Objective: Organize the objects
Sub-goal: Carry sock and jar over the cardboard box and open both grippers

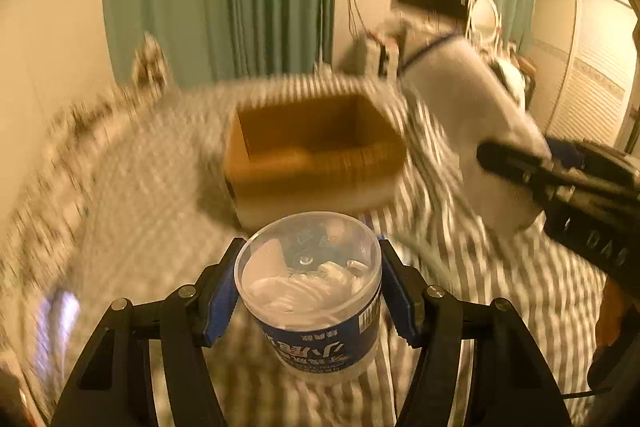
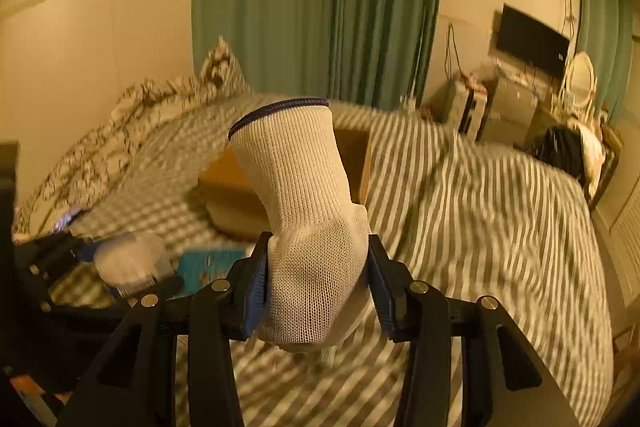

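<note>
Striped bed [image 2: 480,211] | cardboard box [image 1: 316,151] mid-bed | left gripper [image 1: 308,291] clamping clear jar [image 1: 310,291] | right gripper [image 2: 316,279] clamping knit glove [image 2: 304,227]

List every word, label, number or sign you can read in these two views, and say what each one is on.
"小鹿": large white characters, seen upside down, on the blue label of the clear plastic jar held in the left gripper.
Smaller white lines and a barcode on the same label: too small to read.
"DAS": pale letters on the right gripper body, partly cut off and blurred, so uncertain.
Knit glove, cardboard box, teal packet: no readable text.
</note>
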Motion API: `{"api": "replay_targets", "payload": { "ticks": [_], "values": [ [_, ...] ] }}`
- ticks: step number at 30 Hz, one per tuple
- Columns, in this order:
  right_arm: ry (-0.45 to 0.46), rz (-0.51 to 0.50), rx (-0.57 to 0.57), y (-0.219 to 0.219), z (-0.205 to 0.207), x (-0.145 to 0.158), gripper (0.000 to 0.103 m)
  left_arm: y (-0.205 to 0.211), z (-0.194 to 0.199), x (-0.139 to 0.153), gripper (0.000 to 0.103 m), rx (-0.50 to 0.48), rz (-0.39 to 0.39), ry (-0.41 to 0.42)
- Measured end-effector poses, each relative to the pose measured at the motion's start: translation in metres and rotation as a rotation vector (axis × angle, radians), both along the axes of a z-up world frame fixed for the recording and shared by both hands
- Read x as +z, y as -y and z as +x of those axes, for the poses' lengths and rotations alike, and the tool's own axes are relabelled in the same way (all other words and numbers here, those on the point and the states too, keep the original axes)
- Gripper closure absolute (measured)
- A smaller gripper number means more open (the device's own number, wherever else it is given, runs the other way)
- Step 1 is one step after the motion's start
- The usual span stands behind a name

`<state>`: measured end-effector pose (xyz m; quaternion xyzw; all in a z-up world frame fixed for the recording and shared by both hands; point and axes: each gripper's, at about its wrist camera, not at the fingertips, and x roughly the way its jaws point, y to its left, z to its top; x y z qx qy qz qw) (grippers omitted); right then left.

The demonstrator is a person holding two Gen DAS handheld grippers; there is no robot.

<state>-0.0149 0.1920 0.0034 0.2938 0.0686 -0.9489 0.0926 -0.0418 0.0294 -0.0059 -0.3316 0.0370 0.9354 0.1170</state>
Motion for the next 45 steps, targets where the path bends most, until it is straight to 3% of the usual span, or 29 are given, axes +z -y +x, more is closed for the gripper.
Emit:
{"api": "replay_targets", "payload": {
  "ticks": [5, 10, 17, 26, 31, 32, 34, 45],
  "values": [
    [-0.050, -0.021, 0.038, 0.004, -0.032, 0.038, 0.059, 0.001, -0.042, 0.052, 0.038, 0.026, 0.025, -0.110],
    [-0.053, -0.071, 0.072, 0.010, -0.080, 0.066, 0.059, -0.002, -0.091, 0.075, 0.038, 0.051, 0.038, -0.142],
    [0.006, -0.081, 0.082, 0.014, -0.158, 0.062, 0.059, 0.000, -0.171, 0.044, 0.038, 0.094, 0.022, -0.042],
    [0.161, -0.110, 0.079, 0.018, -0.221, -0.014, 0.059, -0.003, -0.207, -0.017, 0.038, 0.106, 0.005, 0.076],
    [0.187, -0.115, 0.080, 0.011, -0.227, -0.032, 0.051, -0.012, -0.209, -0.027, 0.037, 0.090, -0.005, 0.098],
    [0.184, -0.119, 0.077, 0.008, -0.227, -0.032, 0.048, -0.013, -0.208, -0.027, 0.033, 0.089, -0.013, 0.099],
    [0.162, -0.137, 0.058, 0.003, -0.222, -0.026, 0.031, -0.016, -0.204, -0.025, 0.019, 0.100, -0.034, 0.095],
    [0.025, -0.142, 0.046, -0.025, -0.155, 0.050, 0.021, -0.002, -0.155, 0.015, 0.007, 0.140, -0.060, 0.029]
  ]
}}
